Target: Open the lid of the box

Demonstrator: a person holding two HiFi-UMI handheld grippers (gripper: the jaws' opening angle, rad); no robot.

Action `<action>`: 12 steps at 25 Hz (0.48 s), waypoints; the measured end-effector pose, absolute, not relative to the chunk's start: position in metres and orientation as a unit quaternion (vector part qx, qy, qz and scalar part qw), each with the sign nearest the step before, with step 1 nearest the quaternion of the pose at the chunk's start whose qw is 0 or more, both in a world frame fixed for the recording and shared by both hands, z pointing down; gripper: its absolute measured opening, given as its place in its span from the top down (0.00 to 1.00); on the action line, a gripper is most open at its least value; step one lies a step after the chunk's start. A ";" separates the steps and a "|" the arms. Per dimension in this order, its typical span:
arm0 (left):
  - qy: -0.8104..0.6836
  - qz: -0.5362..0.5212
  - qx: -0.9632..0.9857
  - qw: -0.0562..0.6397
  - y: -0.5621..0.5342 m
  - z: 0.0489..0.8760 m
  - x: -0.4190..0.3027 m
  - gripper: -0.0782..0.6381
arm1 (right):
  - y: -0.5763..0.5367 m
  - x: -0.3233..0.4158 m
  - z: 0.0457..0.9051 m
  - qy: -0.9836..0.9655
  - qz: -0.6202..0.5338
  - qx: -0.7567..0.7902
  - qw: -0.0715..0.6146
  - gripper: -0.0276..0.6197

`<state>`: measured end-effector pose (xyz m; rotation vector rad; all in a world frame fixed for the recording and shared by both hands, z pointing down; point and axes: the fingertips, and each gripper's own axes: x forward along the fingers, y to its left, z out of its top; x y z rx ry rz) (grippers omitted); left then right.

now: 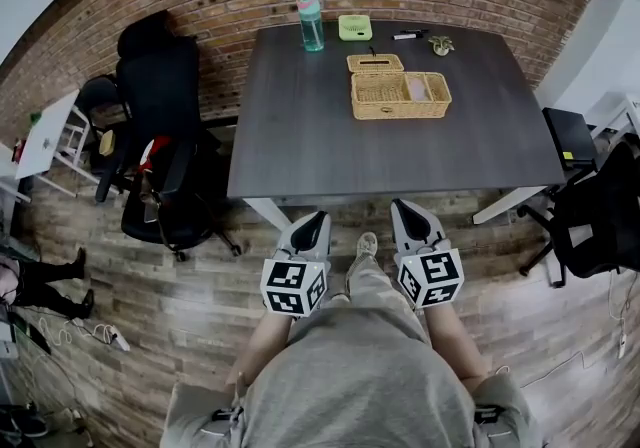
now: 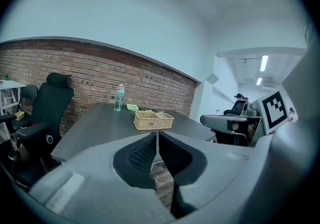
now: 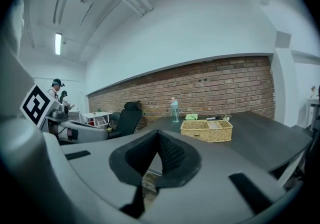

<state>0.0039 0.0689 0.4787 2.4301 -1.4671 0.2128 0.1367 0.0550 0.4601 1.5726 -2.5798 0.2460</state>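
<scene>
A small wicker box (image 1: 375,63) with a flat lid sits at the far side of the dark table (image 1: 300,136), just behind a larger open wicker basket (image 1: 400,95). The basket (image 2: 153,120) also appears in the left gripper view, and the basket (image 3: 206,130) in the right gripper view. Both grippers hang over the floor, short of the table's near edge, far from the box. My left gripper (image 1: 311,219) (image 2: 157,135) is shut with nothing between its pads. My right gripper (image 1: 405,206) (image 3: 159,135) is shut and empty too.
A teal bottle (image 1: 311,21), a green container (image 1: 354,27), a pen (image 1: 408,35) and a tiny plant (image 1: 440,44) line the table's far edge by the brick wall. Black office chairs (image 1: 160,136) stand left of the table; another chair (image 1: 590,216) stands at its right.
</scene>
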 end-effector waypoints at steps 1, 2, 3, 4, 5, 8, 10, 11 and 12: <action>-0.510 0.074 0.844 0.148 0.071 0.479 0.004 0.85 | 0.057 0.137 0.461 -0.850 0.082 0.518 0.055 0.95; -0.510 0.074 0.844 0.149 0.073 0.480 0.004 0.85 | 0.059 0.137 0.461 -0.850 0.082 0.518 0.056 0.95; -0.511 0.074 0.843 0.150 0.075 0.480 0.004 0.85 | 0.061 0.137 0.461 -0.850 0.083 0.517 0.056 0.95; -0.511 0.074 0.843 0.150 0.076 0.480 0.004 0.85 | 0.062 0.138 0.462 -0.850 0.083 0.517 0.056 0.95; -0.512 0.074 0.842 0.150 0.077 0.481 0.005 0.85 | 0.064 0.139 0.462 -0.850 0.084 0.517 0.055 0.95; -0.513 0.074 0.842 0.148 0.079 0.480 0.005 0.85 | 0.065 0.139 0.462 -0.850 0.085 0.517 0.053 0.95; -0.513 0.074 0.842 0.148 0.080 0.480 0.004 0.85 | 0.066 0.138 0.462 -0.850 0.085 0.517 0.051 0.95; -0.514 0.073 0.842 0.148 0.081 0.480 0.004 0.85 | 0.066 0.138 0.462 -0.851 0.085 0.516 0.052 0.95; -0.514 0.073 0.842 0.148 0.081 0.480 0.003 0.85 | 0.067 0.137 0.462 -0.852 0.084 0.514 0.052 0.95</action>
